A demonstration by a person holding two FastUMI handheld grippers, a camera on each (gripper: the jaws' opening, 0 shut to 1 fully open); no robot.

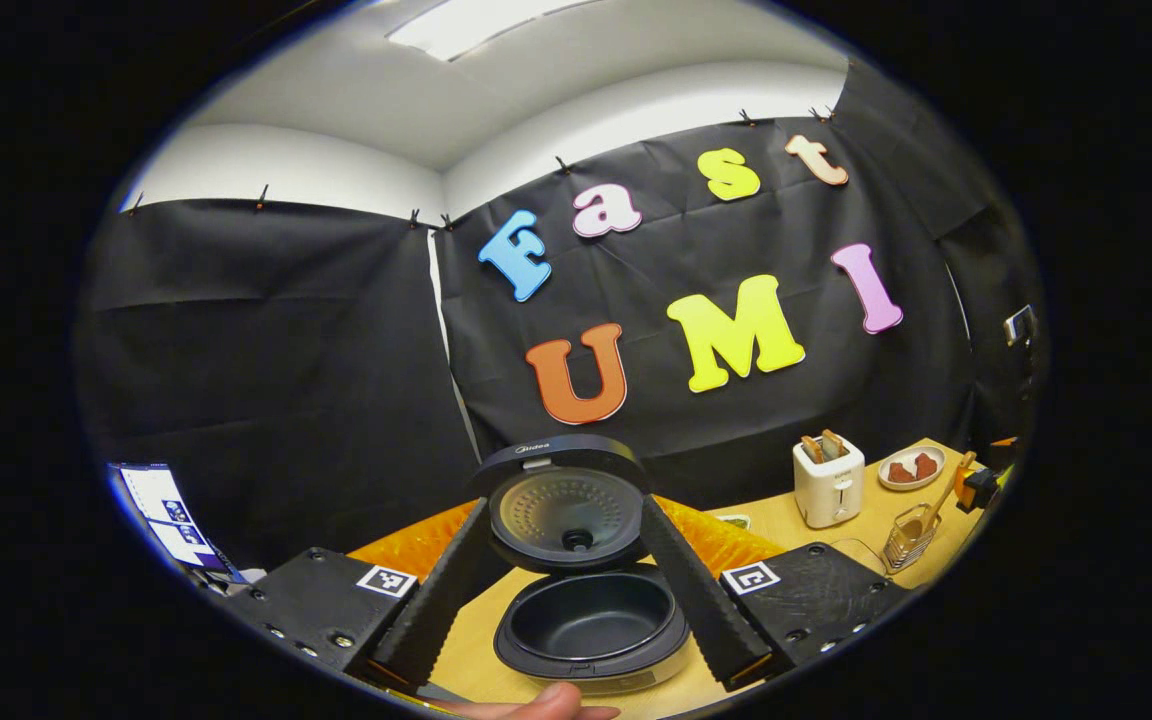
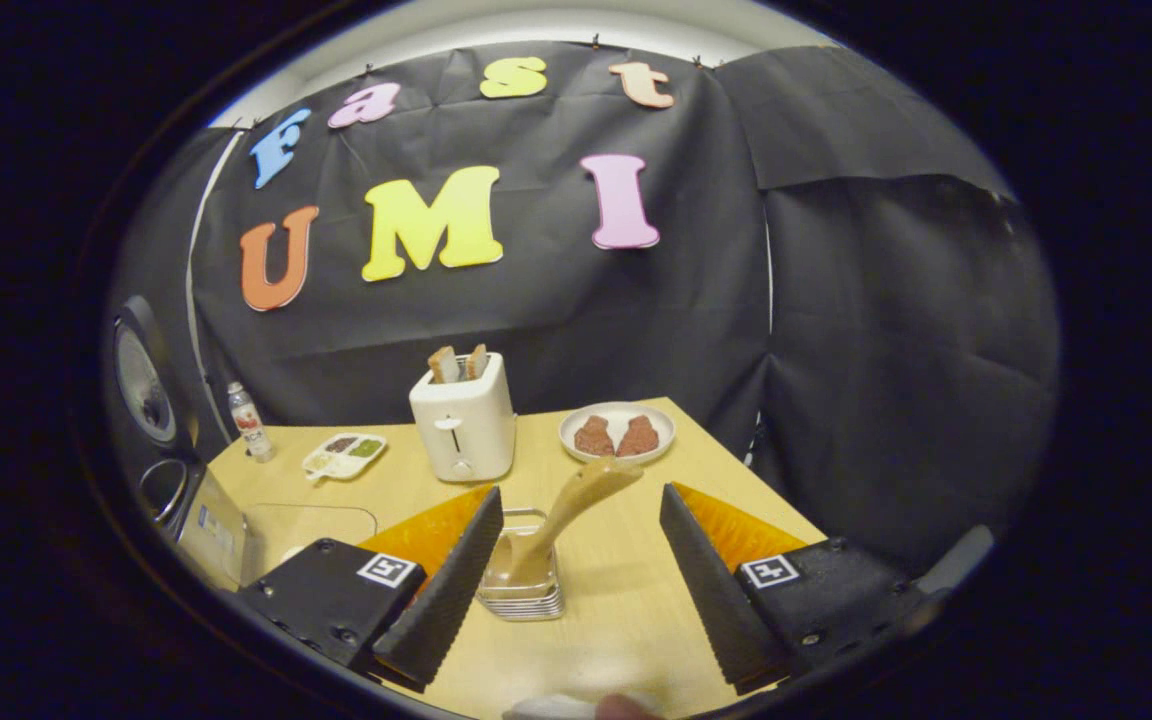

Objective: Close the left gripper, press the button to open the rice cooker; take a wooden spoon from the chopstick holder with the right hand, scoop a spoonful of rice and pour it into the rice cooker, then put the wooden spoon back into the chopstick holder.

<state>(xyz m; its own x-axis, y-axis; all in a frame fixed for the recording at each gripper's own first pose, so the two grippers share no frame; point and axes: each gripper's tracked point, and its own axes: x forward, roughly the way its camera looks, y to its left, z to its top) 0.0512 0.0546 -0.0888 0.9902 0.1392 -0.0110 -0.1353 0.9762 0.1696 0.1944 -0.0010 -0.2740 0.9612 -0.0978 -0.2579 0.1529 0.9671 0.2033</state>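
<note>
Since lid is already up on rice cooker (image 1: 591, 620), w/ dark inner pot bare and looking empty, next item is the wooden spoon (image 2: 576, 505).

- Spoon: stands tilted in chopstick holder (image 2: 524, 580), handle end leaning up and to the right, bowl end down inside. Judged light, stiff, smooth wood; may twist if pinched near the tip. Best hold: mid-handle, just above holder rim, across the flat.
- Holder: small clear/wire cup, prob. light, could tip or drag when spoon is lifted.
- right gripper (image 2: 576, 570): fingers spread wide either side of holder, holding nothing.
- left gripper (image 1: 566, 590): fingers apart, framing cooker, holding nothing.
- Surface: pale wood table (image 2: 626, 610), smooth, prob. low friction.
- Room: toaster (image 2: 463, 420) w/ bread, plate (image 2: 617, 432) behind holder; compartment dish (image 2: 344, 456), bottle (image 2: 248, 420) farther left. Black cloth walls all round.
</note>
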